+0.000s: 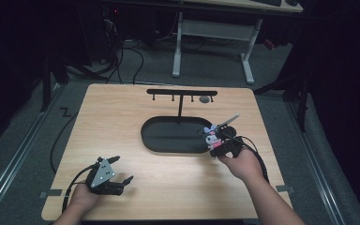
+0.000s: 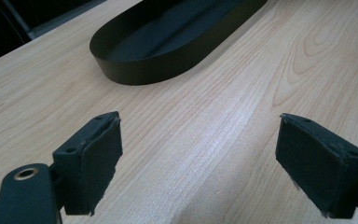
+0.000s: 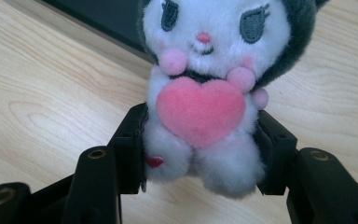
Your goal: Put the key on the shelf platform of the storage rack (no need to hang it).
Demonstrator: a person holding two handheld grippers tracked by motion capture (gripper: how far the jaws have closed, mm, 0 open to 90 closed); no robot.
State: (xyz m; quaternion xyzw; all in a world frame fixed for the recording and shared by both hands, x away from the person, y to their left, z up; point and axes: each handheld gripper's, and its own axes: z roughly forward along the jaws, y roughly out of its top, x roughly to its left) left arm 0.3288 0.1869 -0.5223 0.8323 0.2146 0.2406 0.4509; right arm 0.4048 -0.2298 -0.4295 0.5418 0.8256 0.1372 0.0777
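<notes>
One plush toy (image 3: pixel 205 107) is in sight, a white and dark doll hugging a single pink heart, pinched between the jaws of the right gripper (image 1: pixel 222 143).

One black oval tray (image 1: pixel 154 140) lies just ahead of that gripper, and up ahead of the left gripper (image 1: pixel 117 171) as well.

One black T-shaped rack (image 1: pixel 182 93) rises from the tray, beyond both grippers; under its bar I count four short pegs (they are small, so the count is not firm).

One wooden table (image 1: pixel 122 117) lies under it all.

Two grippers in total, each in one hand (image 1: pixel 82 197), so two hands.
</notes>
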